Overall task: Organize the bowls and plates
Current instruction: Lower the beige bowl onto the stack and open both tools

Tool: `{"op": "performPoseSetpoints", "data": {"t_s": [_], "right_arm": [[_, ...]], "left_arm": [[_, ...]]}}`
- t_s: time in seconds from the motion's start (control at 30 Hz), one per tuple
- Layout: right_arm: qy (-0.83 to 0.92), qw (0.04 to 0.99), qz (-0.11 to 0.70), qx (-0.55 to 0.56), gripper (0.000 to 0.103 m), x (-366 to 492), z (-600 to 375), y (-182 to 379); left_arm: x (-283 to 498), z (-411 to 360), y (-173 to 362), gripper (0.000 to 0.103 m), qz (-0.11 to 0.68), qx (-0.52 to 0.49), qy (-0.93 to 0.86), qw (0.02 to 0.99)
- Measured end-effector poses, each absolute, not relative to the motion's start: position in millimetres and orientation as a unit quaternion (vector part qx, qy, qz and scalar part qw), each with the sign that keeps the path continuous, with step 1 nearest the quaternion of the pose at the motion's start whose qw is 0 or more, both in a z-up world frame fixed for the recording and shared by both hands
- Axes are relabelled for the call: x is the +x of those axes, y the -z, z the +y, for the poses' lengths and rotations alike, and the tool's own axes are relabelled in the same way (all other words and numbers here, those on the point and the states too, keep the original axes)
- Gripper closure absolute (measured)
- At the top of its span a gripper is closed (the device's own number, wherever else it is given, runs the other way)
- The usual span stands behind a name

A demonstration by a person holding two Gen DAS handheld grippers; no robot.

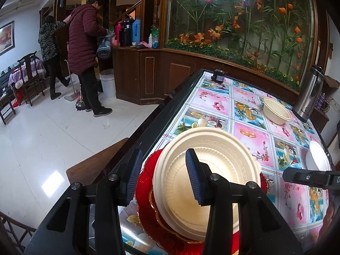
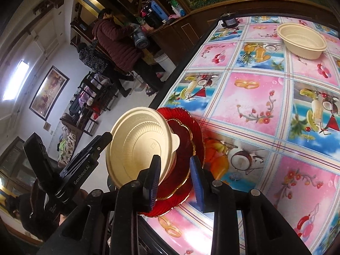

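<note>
Both grippers, left gripper [image 1: 163, 176] and right gripper [image 2: 176, 182], stand part-open, gripping nothing, around the cream bowl [image 1: 204, 182] stacked on 2 red plates [image 2: 187, 148]; withdraw straight back.

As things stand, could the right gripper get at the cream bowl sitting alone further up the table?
Probably yes. The right gripper has open jaws holding nothing, and only bare tablecloth lies between it and the cream bowl. The stack on the red plate sits off to its left.

You are in a home's dining room: fruit-print cloth on the table [image 1: 214, 106], wooden chairs [image 1: 29, 78], thermos flasks [image 1: 127, 31], framed painting [image 1: 7, 37].
</note>
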State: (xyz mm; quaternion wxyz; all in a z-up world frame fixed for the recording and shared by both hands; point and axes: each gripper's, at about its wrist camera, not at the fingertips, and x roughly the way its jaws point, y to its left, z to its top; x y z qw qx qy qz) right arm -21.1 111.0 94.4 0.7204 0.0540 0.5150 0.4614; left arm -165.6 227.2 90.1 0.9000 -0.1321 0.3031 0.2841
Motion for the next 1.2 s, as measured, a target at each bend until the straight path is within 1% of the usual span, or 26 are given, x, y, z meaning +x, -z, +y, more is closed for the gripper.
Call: {"op": "performPoseSetpoints", "data": {"t_s": [0.37,0.53,0.63,0.83,1.0,1.2], "right_arm": [[-0.452,0.724,0.513,0.089,0.072,-7.5,76.4,-91.9],[-0.444,0.727,0.513,0.109,0.071,0.8,57.6,-87.5],[-0.437,0.729,0.513,0.12,0.068,5.5,46.0,-83.6],[-0.425,0.736,0.508,0.14,0.067,15.7,22.3,-80.4],[-0.409,0.751,0.494,0.157,0.067,25.5,-5.9,-81.5],[-0.366,0.782,0.468,0.189,0.067,44.1,-60.1,-85.0]], "left_arm": [[-161.6,205.0,-102.7,0.062,0.294,-0.114,-0.275,0.909],[-154.0,179.7,-110.4,0.062,0.291,-0.092,-0.253,0.918],[-144.6,161.4,-110.7,0.062,0.297,-0.077,-0.234,0.923],[-126.9,123.0,-109.6,0.062,0.31,-0.051,-0.192,0.93],[-106.1,81.3,-94.8,0.063,0.336,-0.024,-0.143,0.931],[-75.7,31.6,-57.1,0.063,0.385,0.008,-0.076,0.92]]}}
